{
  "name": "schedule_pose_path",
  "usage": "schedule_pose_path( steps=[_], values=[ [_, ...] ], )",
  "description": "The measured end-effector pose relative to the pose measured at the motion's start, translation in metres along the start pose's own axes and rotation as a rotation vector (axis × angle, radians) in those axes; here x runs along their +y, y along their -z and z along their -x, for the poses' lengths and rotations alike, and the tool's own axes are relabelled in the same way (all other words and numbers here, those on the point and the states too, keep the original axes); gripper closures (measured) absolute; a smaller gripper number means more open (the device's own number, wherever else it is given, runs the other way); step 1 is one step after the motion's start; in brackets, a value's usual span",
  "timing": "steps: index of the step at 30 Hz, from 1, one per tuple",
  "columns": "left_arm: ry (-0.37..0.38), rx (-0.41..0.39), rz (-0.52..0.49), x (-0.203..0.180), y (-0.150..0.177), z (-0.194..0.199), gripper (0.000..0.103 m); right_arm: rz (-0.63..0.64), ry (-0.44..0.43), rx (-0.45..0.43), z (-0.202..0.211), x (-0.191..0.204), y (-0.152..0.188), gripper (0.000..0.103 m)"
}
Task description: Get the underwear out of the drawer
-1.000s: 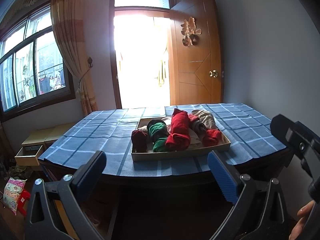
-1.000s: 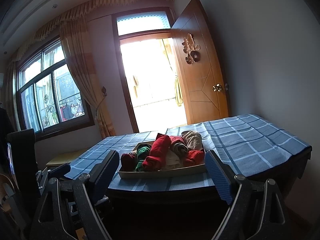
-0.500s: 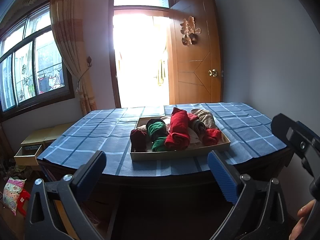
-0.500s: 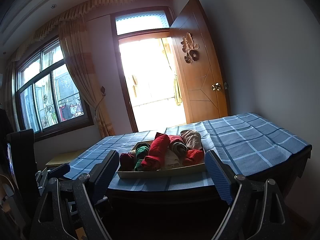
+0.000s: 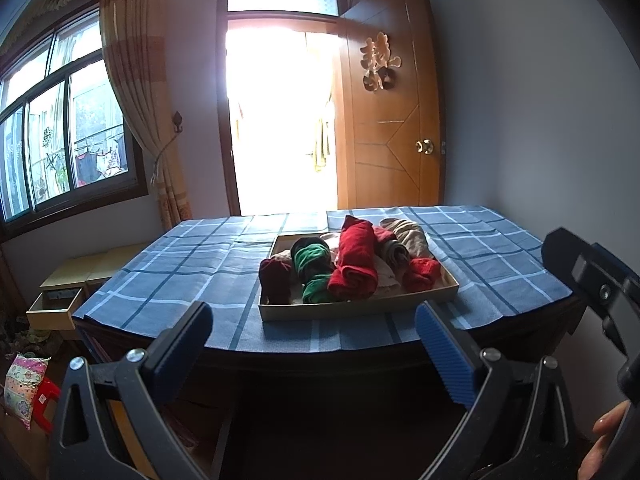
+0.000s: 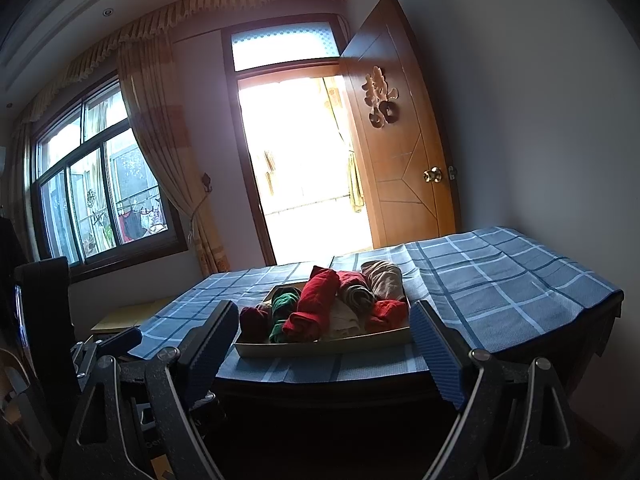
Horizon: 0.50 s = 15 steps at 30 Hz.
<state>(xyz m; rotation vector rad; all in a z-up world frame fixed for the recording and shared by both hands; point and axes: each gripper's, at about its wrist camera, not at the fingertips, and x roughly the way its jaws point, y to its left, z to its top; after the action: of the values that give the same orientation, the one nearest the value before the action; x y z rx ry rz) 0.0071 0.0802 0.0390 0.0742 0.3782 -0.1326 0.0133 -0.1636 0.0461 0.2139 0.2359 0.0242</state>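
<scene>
Nothing differs from the frames a second earlier: the left hand-held gripper (image 5: 312, 344) and the right hand-held gripper (image 6: 324, 340) stay spread wide and empty, short of the table (image 5: 168, 280) with its blue checked cloth. The rolled underwear (image 5: 354, 260) still lies bunched in the shallow drawer (image 5: 360, 308) on the table, well apart from both grippers. A fingertip (image 5: 608, 426) shows at the left view's lower right edge.

The only sign that reads clearly is a golden double-happiness character (image 5: 380, 62) fixed on the upper panel of the open wooden door (image 5: 394, 132). A few pale letters show low on the right gripper's frame in the right wrist view, too cut off to read.
</scene>
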Motion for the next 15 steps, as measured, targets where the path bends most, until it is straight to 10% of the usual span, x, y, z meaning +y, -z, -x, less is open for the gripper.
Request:
schedule_pose_path(
  steps=[15],
  values=[
    [0.015, 0.006, -0.005, -0.0023, 0.0020, -0.0027, 0.000, -0.004, 0.009, 0.001, 0.0009, -0.0017, 0.0018, 0.014]
  ],
)
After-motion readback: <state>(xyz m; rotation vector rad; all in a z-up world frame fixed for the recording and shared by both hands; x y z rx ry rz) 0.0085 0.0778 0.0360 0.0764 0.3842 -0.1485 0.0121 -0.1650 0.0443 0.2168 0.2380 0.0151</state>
